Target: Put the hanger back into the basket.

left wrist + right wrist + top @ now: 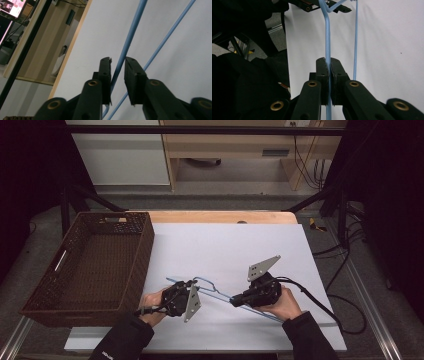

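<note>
The blue wire hanger (220, 292) lies on the white tabletop (240, 245), to the right of the brown basket (92, 265). The right gripper (329, 65) is clamped on one rod of the hanger. The left gripper (117, 65) has its jaws slightly apart around another rod, without pressing it.

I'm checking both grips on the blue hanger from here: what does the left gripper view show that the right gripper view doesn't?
Left gripper view: the left gripper stands slightly apart around a blue hanger wire, a gap showing, with a wooden table edge behind.

Right gripper view: the right gripper pinches a hanger wire tight; a dark sleeve sits beside it.

Both: the hanger's two wires over the white sheet.
</note>
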`<state>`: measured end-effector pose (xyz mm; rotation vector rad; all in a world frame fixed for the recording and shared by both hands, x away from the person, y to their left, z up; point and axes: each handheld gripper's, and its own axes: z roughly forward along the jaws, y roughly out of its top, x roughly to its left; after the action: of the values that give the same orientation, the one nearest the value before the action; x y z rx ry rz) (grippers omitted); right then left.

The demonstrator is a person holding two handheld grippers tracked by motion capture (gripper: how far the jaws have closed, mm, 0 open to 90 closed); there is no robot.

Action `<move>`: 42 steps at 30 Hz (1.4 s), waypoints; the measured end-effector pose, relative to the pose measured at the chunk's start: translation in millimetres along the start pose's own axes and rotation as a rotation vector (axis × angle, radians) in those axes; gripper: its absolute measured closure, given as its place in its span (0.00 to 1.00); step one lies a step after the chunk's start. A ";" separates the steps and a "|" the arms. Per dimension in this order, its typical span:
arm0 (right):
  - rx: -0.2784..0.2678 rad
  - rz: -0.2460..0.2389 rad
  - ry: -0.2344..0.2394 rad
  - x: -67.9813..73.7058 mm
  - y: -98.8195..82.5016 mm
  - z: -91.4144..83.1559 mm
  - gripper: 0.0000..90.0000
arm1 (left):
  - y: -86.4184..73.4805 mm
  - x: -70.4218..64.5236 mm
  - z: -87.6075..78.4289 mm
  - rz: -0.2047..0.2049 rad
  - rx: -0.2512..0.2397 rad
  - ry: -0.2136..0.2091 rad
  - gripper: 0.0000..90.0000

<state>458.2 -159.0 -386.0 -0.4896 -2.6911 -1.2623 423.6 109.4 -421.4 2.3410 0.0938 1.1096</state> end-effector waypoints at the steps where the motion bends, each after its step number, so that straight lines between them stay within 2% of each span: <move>1: 0.003 0.002 0.002 -0.4 0.0 0.3 0.97 | 0.7 0.4 -0.7 0.026 0.017 0.001 0.90; 2: 0.004 0.006 0.002 -0.6 0.0 0.6 0.97 | 1.5 0.7 -1.1 0.053 0.034 0.006 0.91; 3: 0.005 0.008 0.000 -0.7 0.0 0.5 0.97 | 1.8 -1.0 -0.1 0.048 0.029 0.009 0.92; 7: 0.000 0.006 -0.014 -1.6 0.3 -0.7 0.97 | 3.6 -4.2 0.0 0.096 0.051 0.018 0.95; 8: 0.002 0.003 -0.023 -1.6 0.4 -1.3 0.97 | 3.6 -6.0 1.1 0.085 0.038 0.022 0.96; 9: 0.002 -0.006 -0.042 -1.3 0.4 -1.9 0.96 | 4.3 -5.3 0.8 0.088 0.052 0.009 0.96; 13: 0.003 -0.019 -0.079 0.2 0.2 -3.4 0.96 | 7.2 -3.9 -0.2 0.074 0.061 -0.002 0.97; 15: -0.005 -0.025 -0.098 0.7 0.3 -5.1 0.92 | 9.0 -2.2 -1.0 0.066 0.069 -0.006 0.97; 16: -0.012 -0.026 -0.109 0.8 0.6 -6.2 0.91 | 9.8 -2.8 -0.5 0.041 0.055 -0.013 0.97; 17: -0.014 -0.024 -0.113 1.1 0.8 -7.6 0.90 | 11.5 -1.0 -1.9 0.048 0.070 -0.017 0.97; 19: -0.027 -0.023 -0.124 1.9 1.1 -11.0 0.85 | 14.4 0.3 -3.0 0.032 0.077 -0.022 0.97; 21: -0.046 -0.030 -0.166 3.2 1.2 -15.8 0.82 | 17.5 2.1 -4.2 0.017 0.087 -0.019 0.97; 25: -0.139 -0.022 -0.257 5.0 1.3 -31.4 0.67 | 22.6 7.7 -4.3 -0.027 0.116 -0.026 0.97; 28: -0.205 -0.015 -0.342 7.8 0.6 -43.0 0.46 | 25.0 12.3 -3.3 -0.065 0.141 -0.030 0.97; 29: -0.218 0.001 -0.389 9.2 0.2 -46.6 0.39 | 25.2 13.5 -2.8 -0.073 0.149 -0.030 0.97; 30: -0.231 0.002 -0.415 9.7 -0.4 -48.7 0.34 | 25.5 15.4 -2.1 -0.090 0.156 -0.032 0.97; 31: -0.263 0.008 -0.457 11.0 -2.0 -51.7 0.26 | 25.8 16.6 -2.2 -0.097 0.164 -0.030 0.97; 33: -0.293 0.030 -0.494 11.8 -4.6 -56.1 0.18 | 26.4 20.2 -2.5 -0.122 0.176 -0.033 0.97; 37: -0.351 0.068 -0.565 10.8 -14.6 -66.5 0.10 | 29.5 28.0 -4.5 -0.158 0.203 -0.009 0.97; 38: -0.364 0.075 -0.580 10.5 -17.7 -69.2 0.10 | 31.0 30.6 -5.1 -0.167 0.213 -0.001 0.97; 39: -0.384 0.083 -0.591 10.6 -21.8 -73.3 0.09 | 32.2 33.1 -6.3 -0.155 0.231 0.002 0.97; 42: -0.420 0.093 -0.615 12.2 -30.6 -82.4 0.08 | 36.4 40.6 -5.8 -0.181 0.252 0.026 0.97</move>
<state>434.6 -237.6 -352.3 -1.2159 -2.7818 -1.9151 440.1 92.5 -371.9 2.4782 0.4704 1.0912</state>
